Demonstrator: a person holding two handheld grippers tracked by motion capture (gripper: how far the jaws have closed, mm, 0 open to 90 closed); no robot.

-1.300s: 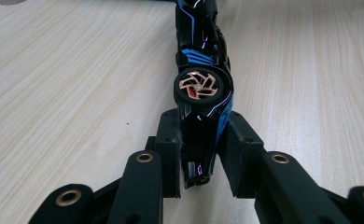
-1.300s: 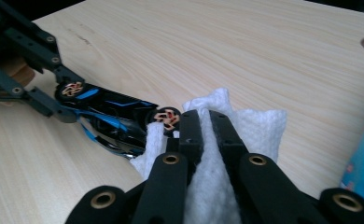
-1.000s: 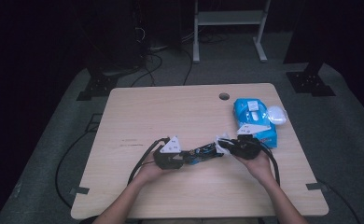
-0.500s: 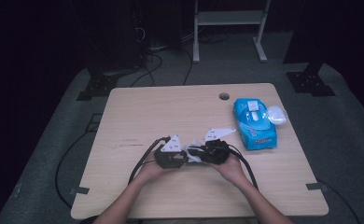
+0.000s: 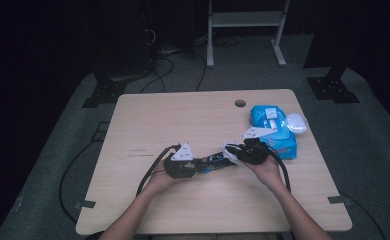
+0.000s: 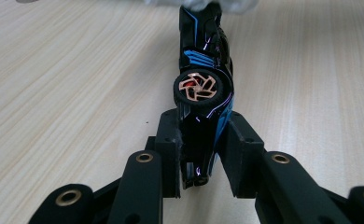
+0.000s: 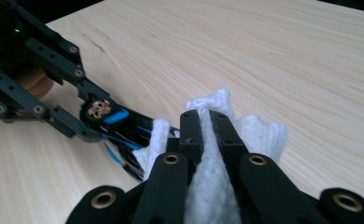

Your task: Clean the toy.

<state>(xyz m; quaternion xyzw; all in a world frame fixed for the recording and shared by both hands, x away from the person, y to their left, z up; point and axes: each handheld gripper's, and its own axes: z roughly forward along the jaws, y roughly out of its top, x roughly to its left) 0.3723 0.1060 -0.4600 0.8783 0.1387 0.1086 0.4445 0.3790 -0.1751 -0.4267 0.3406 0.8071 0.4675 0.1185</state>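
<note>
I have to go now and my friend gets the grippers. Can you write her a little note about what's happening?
Left gripper: shut on the toy car, tipped on its side above the table.
Right gripper: shut on a white wipe, touching the car's far end.
Wipe pack: at the table's right edge, flap open.
Done: car gripped, wipe pulled.
Left: wipe the car, probably.

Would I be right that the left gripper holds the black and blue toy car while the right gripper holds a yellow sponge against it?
Not quite: the right gripper holds a white wipe, not a yellow sponge, as the right gripper view shows. The left gripper does hold the toy car.
</note>
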